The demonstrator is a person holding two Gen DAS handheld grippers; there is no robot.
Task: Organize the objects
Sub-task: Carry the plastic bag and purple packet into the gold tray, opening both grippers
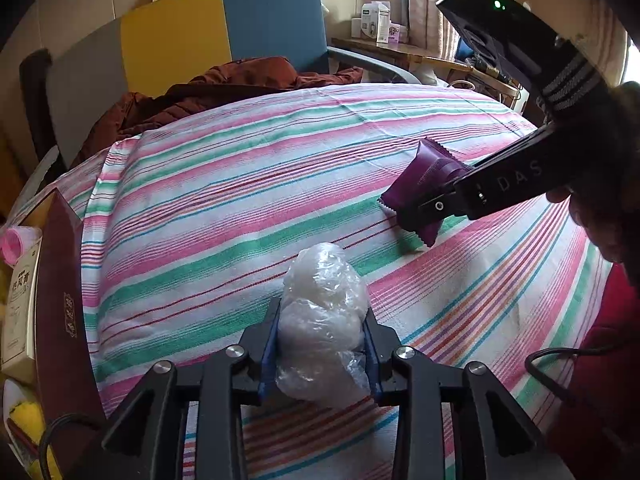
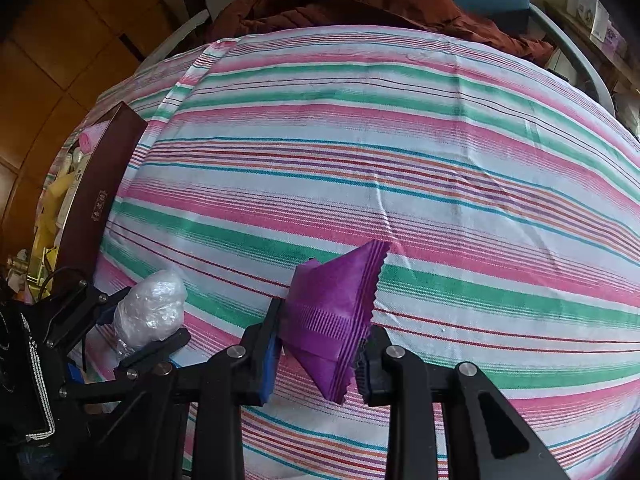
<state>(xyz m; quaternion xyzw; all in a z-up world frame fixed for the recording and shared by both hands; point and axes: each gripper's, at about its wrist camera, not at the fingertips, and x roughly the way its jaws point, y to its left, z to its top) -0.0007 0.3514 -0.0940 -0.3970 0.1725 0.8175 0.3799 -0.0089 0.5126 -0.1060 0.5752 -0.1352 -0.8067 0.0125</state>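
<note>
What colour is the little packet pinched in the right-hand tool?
Purple packet, with zigzag-cut edges; clearest in the right wrist view.

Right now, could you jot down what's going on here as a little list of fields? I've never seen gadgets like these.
Setting: striped bedsheet over a bed
Left gripper: shut on a crumpled clear plastic bag
Right gripper: shut on a purple snack packet
Packet edges: zigzag-cut, packet creased in the grip
Left side of bed: dark maroon box holding assorted items
Far end: rust-brown jacket bunched by a grey, yellow and blue headboard
</note>
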